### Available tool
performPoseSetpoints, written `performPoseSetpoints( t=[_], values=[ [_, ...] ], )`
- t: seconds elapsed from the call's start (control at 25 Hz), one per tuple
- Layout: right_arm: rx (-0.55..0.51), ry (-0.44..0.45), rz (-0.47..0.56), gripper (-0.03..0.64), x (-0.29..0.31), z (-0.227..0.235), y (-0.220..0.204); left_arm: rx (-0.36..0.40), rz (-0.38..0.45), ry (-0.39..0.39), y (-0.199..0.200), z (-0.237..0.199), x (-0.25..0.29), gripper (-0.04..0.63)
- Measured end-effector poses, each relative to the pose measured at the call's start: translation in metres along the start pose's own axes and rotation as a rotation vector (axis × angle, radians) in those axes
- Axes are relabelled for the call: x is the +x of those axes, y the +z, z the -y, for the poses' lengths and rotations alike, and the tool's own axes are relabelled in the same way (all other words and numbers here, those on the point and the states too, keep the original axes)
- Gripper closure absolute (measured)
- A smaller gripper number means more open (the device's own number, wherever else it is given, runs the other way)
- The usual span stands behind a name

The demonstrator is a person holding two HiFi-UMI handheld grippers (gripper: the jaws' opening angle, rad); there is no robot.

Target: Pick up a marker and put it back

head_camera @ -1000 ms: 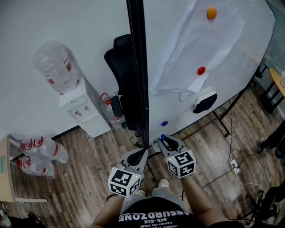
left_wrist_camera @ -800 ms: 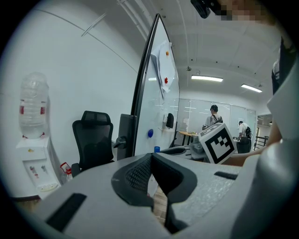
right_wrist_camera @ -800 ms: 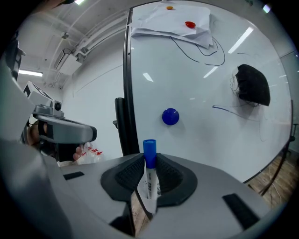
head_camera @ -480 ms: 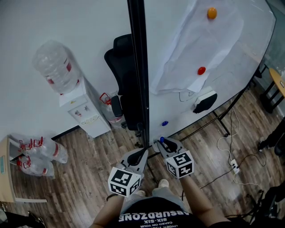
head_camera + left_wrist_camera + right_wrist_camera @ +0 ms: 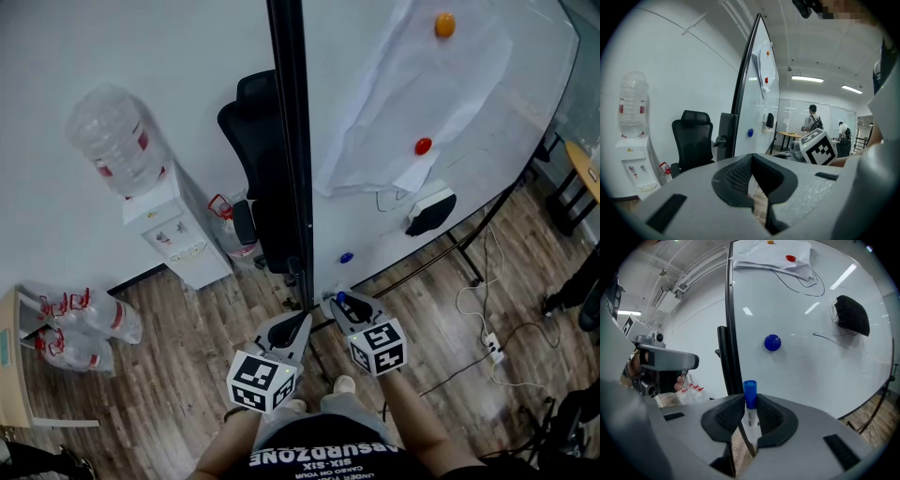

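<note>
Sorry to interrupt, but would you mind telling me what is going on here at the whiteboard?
A person stands in front of the whiteboard with a handheld gripper in each hand. The right gripper is shut on a blue-capped marker, cap pointing toward the board, where a blue magnet sits ahead of it. The left gripper is closed with nothing in it, held low beside the right one. The marker is in hand, not yet put back.

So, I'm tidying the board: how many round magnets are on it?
3: orange magnet atop the paper, red magnet at its lower corner, blue magnet on bare whiteboard below; others may be hidden.
</note>
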State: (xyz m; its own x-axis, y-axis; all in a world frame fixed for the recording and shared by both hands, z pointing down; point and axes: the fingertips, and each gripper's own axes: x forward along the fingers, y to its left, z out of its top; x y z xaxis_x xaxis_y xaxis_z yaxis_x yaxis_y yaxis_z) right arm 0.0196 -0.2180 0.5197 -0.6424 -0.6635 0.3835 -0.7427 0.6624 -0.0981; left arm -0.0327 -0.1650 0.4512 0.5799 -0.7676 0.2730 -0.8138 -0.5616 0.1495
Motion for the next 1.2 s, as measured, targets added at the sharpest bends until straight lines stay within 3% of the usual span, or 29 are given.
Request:
performPoseSetpoints(
  t=[1.2],
  values=[
    [0.001,-0.007,-0.071,0.535,-0.001,-0.004,-0.027,-0.007,-0.014,-0.024,-0.006,0.001,0.003,0.588]
  ],
)
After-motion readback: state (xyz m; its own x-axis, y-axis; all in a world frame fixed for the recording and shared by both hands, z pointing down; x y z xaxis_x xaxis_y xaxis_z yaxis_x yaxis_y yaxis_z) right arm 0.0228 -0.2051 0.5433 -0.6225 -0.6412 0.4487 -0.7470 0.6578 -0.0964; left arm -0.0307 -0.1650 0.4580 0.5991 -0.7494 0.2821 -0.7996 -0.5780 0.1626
